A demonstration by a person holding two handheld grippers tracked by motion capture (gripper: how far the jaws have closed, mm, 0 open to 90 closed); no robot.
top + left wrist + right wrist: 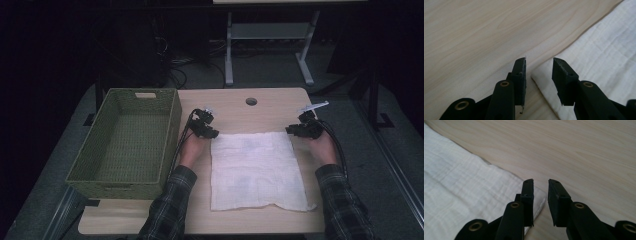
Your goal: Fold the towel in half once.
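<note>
The room is dark, with cables and the white legs of another desk on the floor beyond a light wooden table that has a round hole near its far edge. A white cloth lies spread flat on the middle of the table, its near edge slightly rumpled. To the left of it stands a green woven basket, rectangular and open-topped, reaching past the table's left edge. A person in plaid sleeves holds a gripper in each hand. The left gripper sits at the cloth's far left corner; in the left gripper view its jaws are spread, with the corner of the cloth lying between them and one jaw over bare wood. The right gripper sits at the far right corner; in the right gripper view its jaws are also spread, one over the corner of the cloth and the other over the table. Neither pair of jaws has closed on the fabric.
</note>
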